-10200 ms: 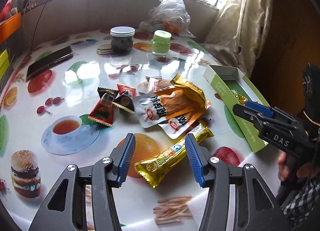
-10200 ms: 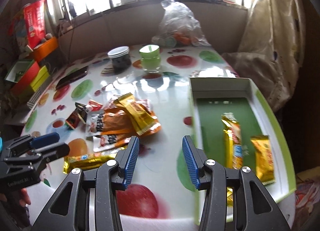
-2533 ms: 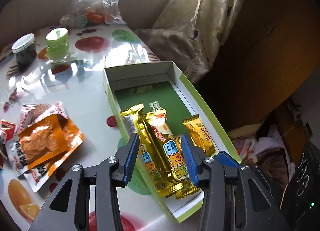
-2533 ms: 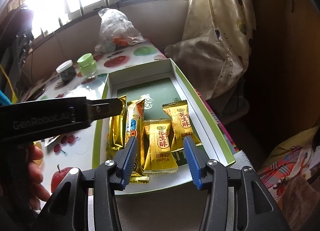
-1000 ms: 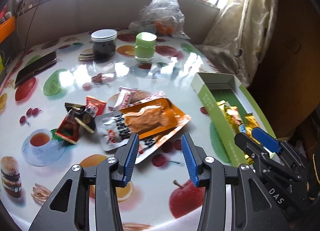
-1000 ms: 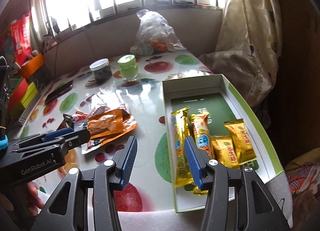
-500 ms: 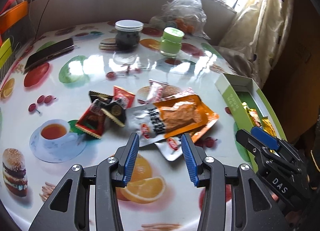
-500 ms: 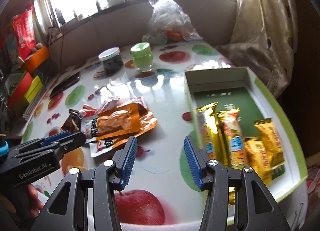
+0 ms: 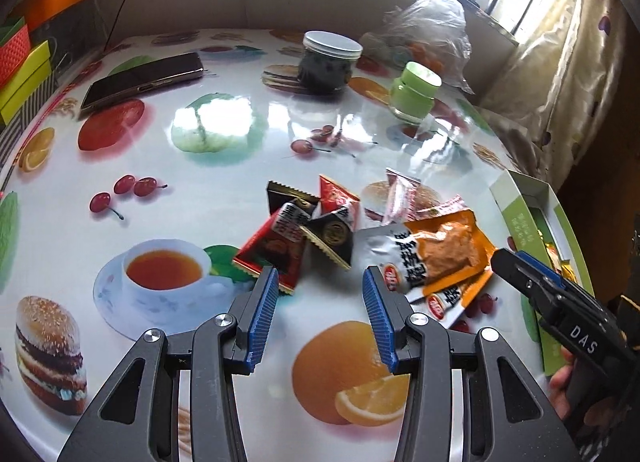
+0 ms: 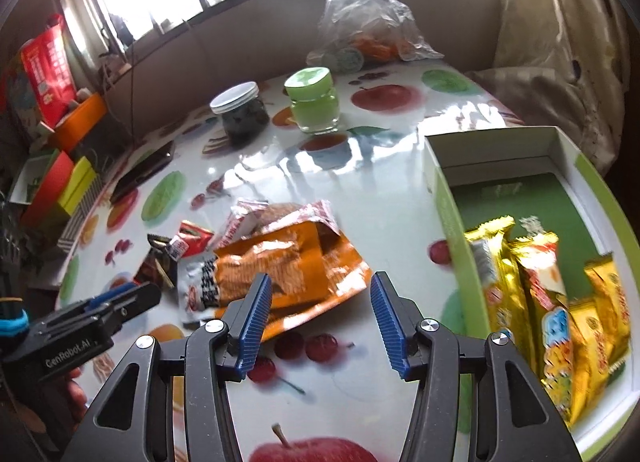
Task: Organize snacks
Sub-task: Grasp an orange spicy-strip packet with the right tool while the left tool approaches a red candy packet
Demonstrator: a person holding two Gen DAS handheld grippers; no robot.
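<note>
Snacks lie in two groups on our desk (image 9: 224, 197), whose glossy cloth is printed with fruit, a teacup and burgers. Loose in the middle we count two flat orange pouches (image 10: 296, 262), one stacked on the other, a pink-and-white packet (image 9: 402, 197) just behind them, and a small cluster of red and black triangular packets (image 9: 304, 229); about four, though they overlap too much for a sure count. At the desk's right edge stands one open green box (image 10: 448, 213), and in it we count two long gold bars (image 10: 496, 294) side by side and at least two shorter gold packets (image 10: 604, 294) to their right, blurred where they meet the rim.

Our left tongs (image 9: 320, 310) hang over the desk with the jaws apart and nothing between them; the red triangular packet lies just past the left pad, the orange pouches just past the right pad. Our right tongs (image 10: 320, 318) are opening, also empty, over the near edge of the top orange pouch, with no pad pressing on it.

Farther back we see two jars: one dark with a white lid (image 9: 326, 63), one green with a green lid (image 9: 414, 95). One clear plastic bag (image 9: 428, 33) sits behind them, and one phone (image 9: 144, 77) lies at the left.
</note>
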